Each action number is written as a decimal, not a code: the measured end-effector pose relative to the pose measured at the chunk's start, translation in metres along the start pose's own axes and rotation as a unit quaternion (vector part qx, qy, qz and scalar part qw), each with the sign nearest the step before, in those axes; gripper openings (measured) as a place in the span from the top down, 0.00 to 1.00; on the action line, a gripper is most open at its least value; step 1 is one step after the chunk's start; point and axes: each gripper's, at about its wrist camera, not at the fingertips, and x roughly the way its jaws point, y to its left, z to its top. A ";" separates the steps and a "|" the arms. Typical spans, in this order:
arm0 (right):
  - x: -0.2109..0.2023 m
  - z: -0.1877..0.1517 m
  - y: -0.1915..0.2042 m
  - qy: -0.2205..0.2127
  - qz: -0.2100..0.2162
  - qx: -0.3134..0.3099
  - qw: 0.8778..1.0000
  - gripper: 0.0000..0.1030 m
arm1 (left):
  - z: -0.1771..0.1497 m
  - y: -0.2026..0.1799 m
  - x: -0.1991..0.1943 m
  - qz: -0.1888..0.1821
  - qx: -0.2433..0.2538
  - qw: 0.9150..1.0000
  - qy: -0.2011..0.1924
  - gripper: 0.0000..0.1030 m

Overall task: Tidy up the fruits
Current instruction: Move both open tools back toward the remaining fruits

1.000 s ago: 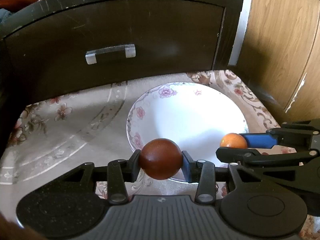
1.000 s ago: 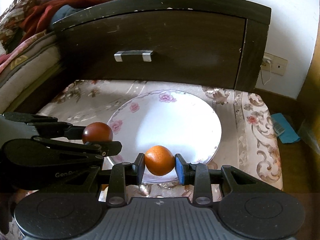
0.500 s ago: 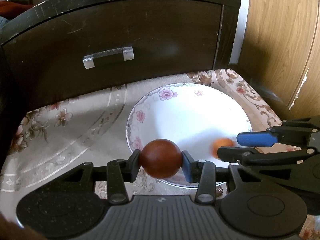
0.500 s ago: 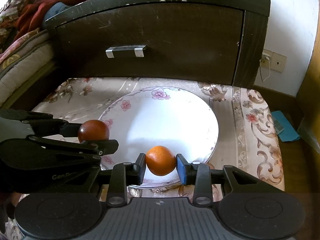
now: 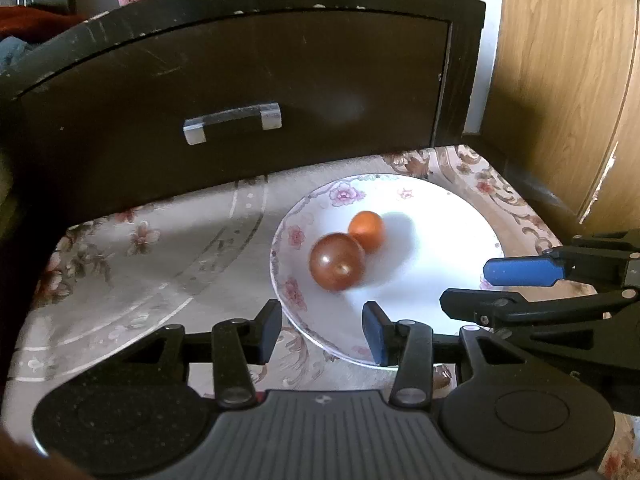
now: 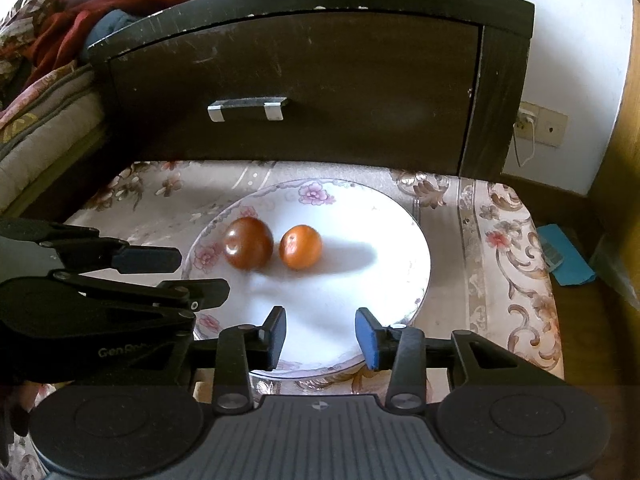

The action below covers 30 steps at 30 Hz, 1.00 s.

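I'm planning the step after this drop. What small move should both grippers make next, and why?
Probably back both away from the plate. The dark red fruit and orange fruit lie side by side on it, and the left gripper and right gripper, whose jaws have just been opening, hold nothing.

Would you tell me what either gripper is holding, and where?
Nothing: both fruits, the dark red fruit and orange fruit, lie on the plate.

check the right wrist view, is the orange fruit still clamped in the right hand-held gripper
No, the orange fruit lies free on the white plate beside the dark red fruit, and the right hand-held gripper, which has just been opening, is empty.
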 end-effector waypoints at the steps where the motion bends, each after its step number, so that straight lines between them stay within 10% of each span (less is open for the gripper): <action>1: -0.001 0.000 0.001 -0.001 0.001 0.000 1.000 0.67 | 0.000 0.001 -0.003 0.000 -0.001 1.000 -0.001 0.50; 30: -0.044 -0.035 0.055 0.022 0.030 -0.025 0.999 0.66 | -0.068 0.050 -0.082 0.019 -0.024 0.999 0.026 0.49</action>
